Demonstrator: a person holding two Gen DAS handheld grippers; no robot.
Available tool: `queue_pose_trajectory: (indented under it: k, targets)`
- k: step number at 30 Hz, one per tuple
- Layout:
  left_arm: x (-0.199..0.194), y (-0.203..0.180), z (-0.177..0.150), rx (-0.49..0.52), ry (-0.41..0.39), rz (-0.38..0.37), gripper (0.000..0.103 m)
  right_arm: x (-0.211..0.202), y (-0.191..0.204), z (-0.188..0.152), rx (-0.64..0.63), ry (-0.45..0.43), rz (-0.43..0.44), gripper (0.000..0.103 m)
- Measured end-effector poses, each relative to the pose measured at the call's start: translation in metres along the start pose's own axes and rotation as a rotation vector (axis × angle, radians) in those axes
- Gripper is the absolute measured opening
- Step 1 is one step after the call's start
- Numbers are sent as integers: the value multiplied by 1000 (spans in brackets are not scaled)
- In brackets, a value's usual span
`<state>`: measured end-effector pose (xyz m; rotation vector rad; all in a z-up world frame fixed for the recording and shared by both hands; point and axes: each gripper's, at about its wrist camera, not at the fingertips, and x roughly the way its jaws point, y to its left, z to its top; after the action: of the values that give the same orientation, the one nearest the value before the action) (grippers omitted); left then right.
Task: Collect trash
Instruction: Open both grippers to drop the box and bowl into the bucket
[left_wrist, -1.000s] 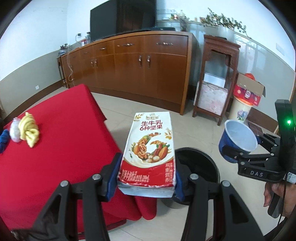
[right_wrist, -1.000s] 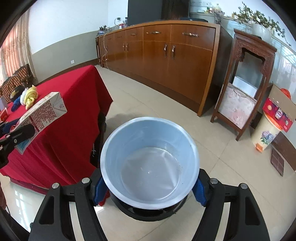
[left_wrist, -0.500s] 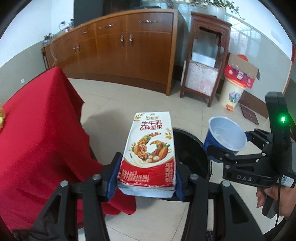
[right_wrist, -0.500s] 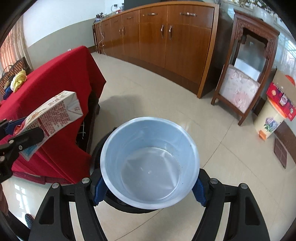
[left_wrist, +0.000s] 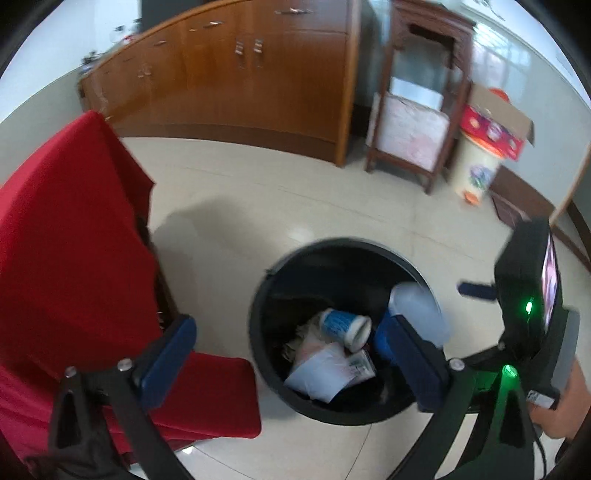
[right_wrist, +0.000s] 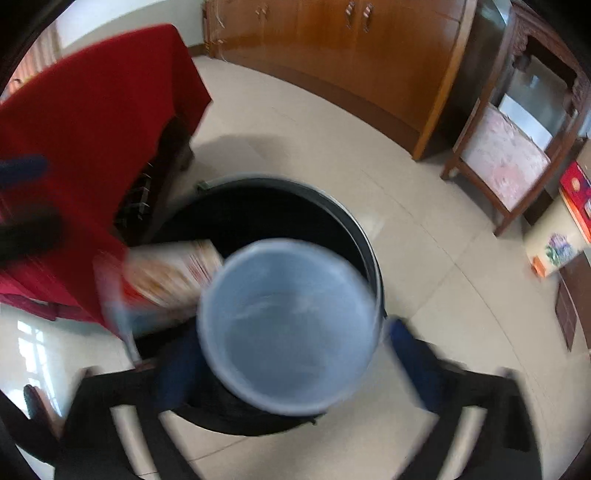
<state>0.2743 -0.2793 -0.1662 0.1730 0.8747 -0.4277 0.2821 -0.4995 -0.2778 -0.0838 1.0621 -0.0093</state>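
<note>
Now both grippers hang above the black trash bin (left_wrist: 258, 343), which sits on the tiled floor at lower centre of each view. The left gripper (left_wrist: 291, 354) has just spread its jaws wide and nothing is between its blue pads; the milk carton (left_wrist: 325, 365) it released lies inside the bin, white underside up, next to a small white-and-blue cup (left_wrist: 345, 326) and crumpled paper. In the right wrist view the same carton (right_wrist: 166, 273) appears as a blur at the bin's left rim, in mid-fall.

The right gripper (right_wrist: 291, 354) has also just opened its jaws, and its blue pads stand clear on either side of the blue paper cup (right_wrist: 291, 328). That cup is blurred, loose between them, mouth toward the camera, over the opening of the bin (right_wrist: 365, 243). From the left wrist view the cup (left_wrist: 417, 310) shows at the bin's right edge, just behind the left gripper's right pad.

A red tablecloth (left_wrist: 70, 251) fills the left side, and a wooden sideboard (left_wrist: 258, 70) runs along the top.
</note>
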Motion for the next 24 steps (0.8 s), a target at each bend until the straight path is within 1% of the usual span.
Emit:
queue_pose_trajectory:
  k: [2,5,9,11,13,18,24]
  targets:
    - [-5,5,-2,-8,-11,24,103,0,-6,-2,11,10,-10,103]
    - [-13,6,-3,-6,-23,39,103,-7,-10,-3,25,-5,-31,103]
    - [-31,6,-3,-5,-55,49,103,-23,-15,0,60,-40,-46,103]
    - [-42,8,-4,-14,-75,56,103,-37,-15,3,90,-64,-33,103]
    - [-44,8,-1,-19,-87,56,103,-51,-14,6,117,-93,-27,103]
    - [-58,17,-3,-25,-101,71,103,-84,-1,14,130,-150,-32,103]
    - [-81,38,-9,-62,-136,94,103,-119,18,22,146,-209,-26,103]
